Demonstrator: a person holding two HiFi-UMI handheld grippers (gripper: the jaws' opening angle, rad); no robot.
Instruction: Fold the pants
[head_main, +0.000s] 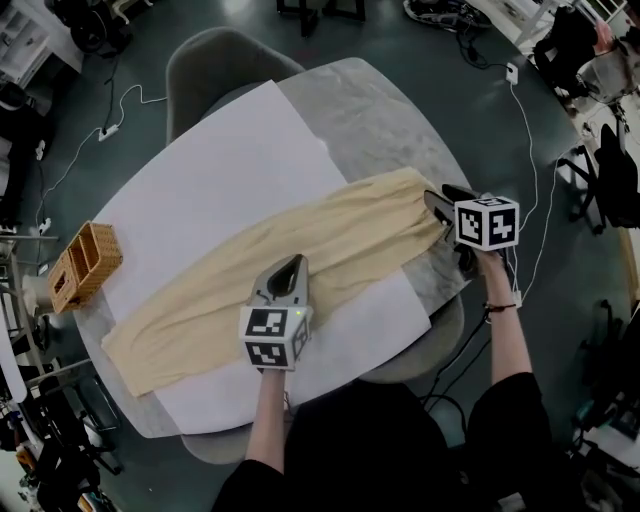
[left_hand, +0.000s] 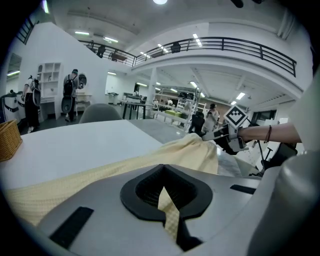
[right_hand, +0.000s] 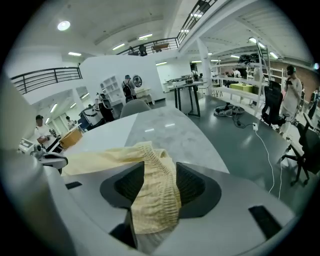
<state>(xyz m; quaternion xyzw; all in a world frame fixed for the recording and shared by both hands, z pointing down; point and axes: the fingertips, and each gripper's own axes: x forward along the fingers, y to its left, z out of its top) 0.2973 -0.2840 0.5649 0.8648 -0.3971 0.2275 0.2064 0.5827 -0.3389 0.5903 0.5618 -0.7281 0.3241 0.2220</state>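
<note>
Left gripper (head_main: 292, 265): I read its jaws as closed, pinching a thin fold of the pants (head_main: 350, 235) at their near edge.
Right gripper (head_main: 442, 196): jaws apart, with the gathered waistband (right_hand: 155, 185) lying between them.
Pants: pale yellow, stretched diagonally across the white sheet (head_main: 220, 170).
Table (head_main: 380, 110): grey marble, bare at its right end.
Basket (head_main: 85, 265): wicker, at the left edge.

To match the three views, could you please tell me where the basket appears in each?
Head view: basket at far left, mid-height.
Left gripper view: at the left edge, partly cut off.
Right gripper view: small, left of middle.
Shared landmark: the pants, in all three.
</note>
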